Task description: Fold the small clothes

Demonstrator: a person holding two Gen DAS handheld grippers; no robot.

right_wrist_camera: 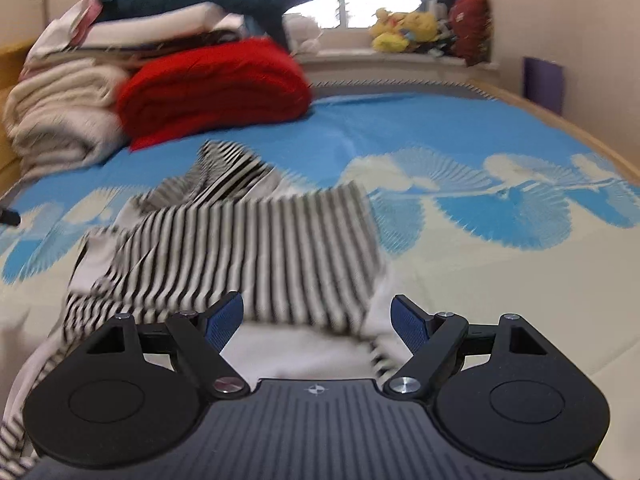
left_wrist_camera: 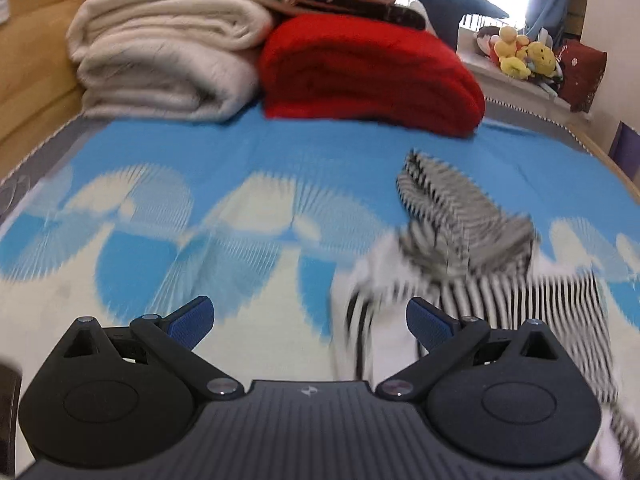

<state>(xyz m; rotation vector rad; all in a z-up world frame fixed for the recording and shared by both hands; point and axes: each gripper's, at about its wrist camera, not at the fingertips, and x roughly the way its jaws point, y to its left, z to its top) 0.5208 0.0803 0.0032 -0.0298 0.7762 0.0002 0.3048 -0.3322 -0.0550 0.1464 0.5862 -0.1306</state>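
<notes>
A small black-and-white striped garment (right_wrist_camera: 248,248) lies crumpled on the blue and cream bed sheet (right_wrist_camera: 460,152). In the left wrist view the striped garment (left_wrist_camera: 472,248) spreads to the right of my left gripper (left_wrist_camera: 310,320), which is open with nothing between its blue pads. My right gripper (right_wrist_camera: 318,320) hangs open just above the garment's near edge, with white cloth showing between its spread fingers, untouched by the pads. Both views are blurred.
A red folded blanket (left_wrist_camera: 368,72) and a stack of cream blankets (left_wrist_camera: 160,60) sit at the head of the bed. Plush toys (right_wrist_camera: 400,30) line the windowsill. The wooden bed frame (right_wrist_camera: 560,120) runs along the right.
</notes>
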